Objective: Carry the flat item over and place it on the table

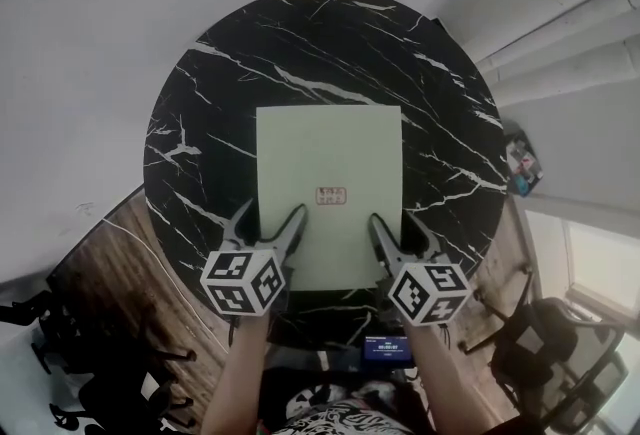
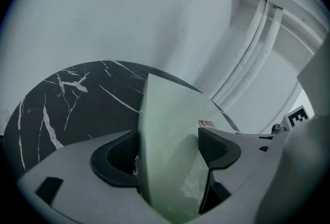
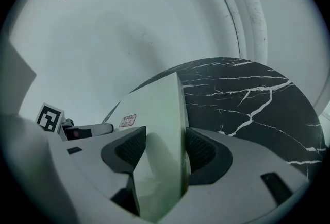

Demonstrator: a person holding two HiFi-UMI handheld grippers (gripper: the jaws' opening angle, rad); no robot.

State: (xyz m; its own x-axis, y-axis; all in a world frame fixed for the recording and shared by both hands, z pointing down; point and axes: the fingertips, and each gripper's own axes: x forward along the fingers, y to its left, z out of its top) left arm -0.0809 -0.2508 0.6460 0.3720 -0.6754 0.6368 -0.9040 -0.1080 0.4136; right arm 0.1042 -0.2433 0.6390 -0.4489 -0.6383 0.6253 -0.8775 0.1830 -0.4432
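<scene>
A pale green flat board (image 1: 330, 163) with a small label (image 1: 331, 195) sits level over the middle of a round black marble table (image 1: 200, 123); I cannot tell whether it rests on the table. My left gripper (image 1: 270, 216) holds its near left corner and my right gripper (image 1: 398, 223) its near right corner. In the left gripper view the board (image 2: 170, 115) fills the space between the pads of the left gripper (image 2: 167, 148). The right gripper view shows the same: board (image 3: 160, 109) between the pads of the right gripper (image 3: 165, 148), table (image 3: 247, 99) beyond.
White walls curve behind the table, with white pipes (image 1: 570, 43) at the right. Small items sit on a ledge (image 1: 522, 163). A dark chair (image 1: 530, 343) stands at the lower right, chair legs (image 1: 90, 363) on the wooden floor (image 1: 110, 263) at the lower left.
</scene>
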